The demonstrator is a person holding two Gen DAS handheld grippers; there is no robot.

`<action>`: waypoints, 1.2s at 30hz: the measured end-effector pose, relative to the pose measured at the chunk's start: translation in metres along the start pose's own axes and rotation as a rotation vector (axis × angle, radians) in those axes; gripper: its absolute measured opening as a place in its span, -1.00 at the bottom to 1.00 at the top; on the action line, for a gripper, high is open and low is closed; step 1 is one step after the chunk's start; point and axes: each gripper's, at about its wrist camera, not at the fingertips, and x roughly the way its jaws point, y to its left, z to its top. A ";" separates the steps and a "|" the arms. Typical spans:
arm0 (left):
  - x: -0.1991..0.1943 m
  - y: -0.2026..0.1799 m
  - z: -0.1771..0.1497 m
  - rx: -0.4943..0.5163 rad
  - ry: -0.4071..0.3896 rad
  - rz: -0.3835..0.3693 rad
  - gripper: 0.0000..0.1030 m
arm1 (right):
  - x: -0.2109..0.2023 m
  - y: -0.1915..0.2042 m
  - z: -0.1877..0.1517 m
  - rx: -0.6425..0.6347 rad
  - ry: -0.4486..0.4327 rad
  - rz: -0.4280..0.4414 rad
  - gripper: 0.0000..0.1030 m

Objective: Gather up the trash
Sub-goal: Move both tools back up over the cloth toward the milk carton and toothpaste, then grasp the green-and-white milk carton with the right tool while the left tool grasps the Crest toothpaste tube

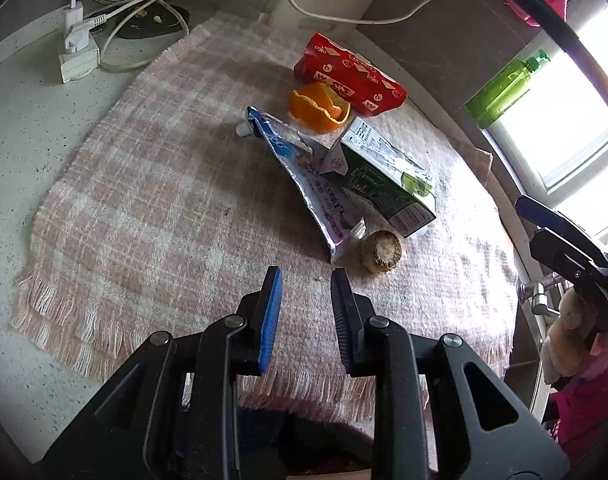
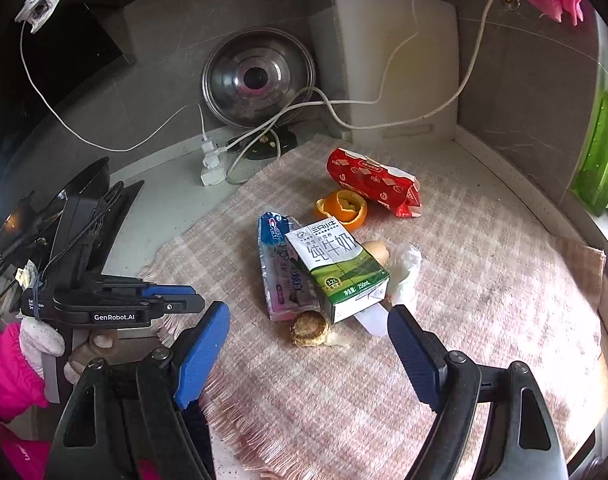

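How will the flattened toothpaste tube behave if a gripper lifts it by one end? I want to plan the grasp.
The toothpaste tube looks squeezed flat and creased, so it is probably light and will likely flop or bend. Its glossy foil may slip between pads. The milk carton seems to lie partly over it, so lifting could drag or tip that.

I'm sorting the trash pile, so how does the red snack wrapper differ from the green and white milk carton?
The crinkled red plastic snack wrapper is soft and rounded; the green and white cardboard milk carton is a stiff box with sharp edges. The wrapper lies farther back beside the orange peel; the carton lies nearer, propped tilted on the flattened toothpaste tube. Both lie on the pink checked cloth, untouched.
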 end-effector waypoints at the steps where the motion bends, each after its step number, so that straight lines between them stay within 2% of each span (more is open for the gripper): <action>1: 0.003 0.000 0.003 -0.008 0.001 -0.003 -0.53 | 0.006 -0.003 0.003 -0.003 0.011 0.007 0.62; 15: 0.043 0.003 0.037 -0.098 0.034 -0.014 -0.53 | 0.069 -0.028 0.038 -0.119 0.144 0.035 0.62; 18: 0.052 0.004 0.042 -0.110 0.040 -0.008 -0.53 | 0.081 -0.028 0.041 -0.139 0.176 0.058 0.62; 33: 0.077 0.004 0.063 -0.123 0.035 -0.001 -0.54 | 0.130 -0.023 0.045 -0.218 0.271 0.045 0.61; 34: 0.079 0.004 0.064 -0.126 0.033 -0.005 -0.54 | 0.132 -0.023 0.045 -0.217 0.273 0.043 0.61; 36: 0.080 0.004 0.064 -0.127 0.031 -0.008 -0.69 | 0.134 -0.025 0.044 -0.208 0.275 0.044 0.60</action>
